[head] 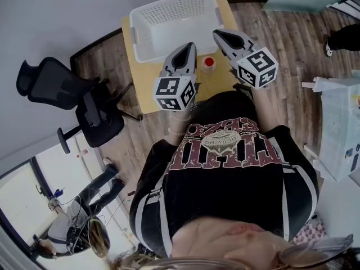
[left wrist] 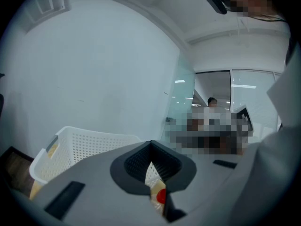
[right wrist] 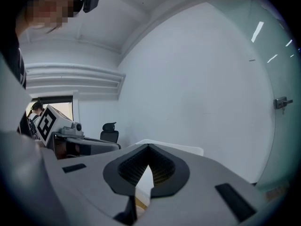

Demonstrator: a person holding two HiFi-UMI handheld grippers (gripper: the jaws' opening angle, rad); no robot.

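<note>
I look down on a small wooden table (head: 147, 91) with a white perforated basket (head: 174, 7) on its far half. A small item with a red top (head: 208, 63) stands on the table just in front of the basket, between my two grippers. My left gripper (head: 190, 45) hangs above the table, left of that item, its jaws together and holding nothing. My right gripper (head: 217, 34) hovers to the item's right, near the basket's corner, also shut and empty. In the left gripper view the basket (left wrist: 70, 138) and the red top (left wrist: 161, 197) show past the left gripper (left wrist: 150, 145). The right gripper (right wrist: 148, 147) faces a white wall.
A black office chair (head: 62, 89) stands left of the table on the wooden floor. A white rack (head: 340, 128) is at the right. Another person (head: 84, 207) is at the lower left, and a shoe (head: 329, 45) shows at the upper right.
</note>
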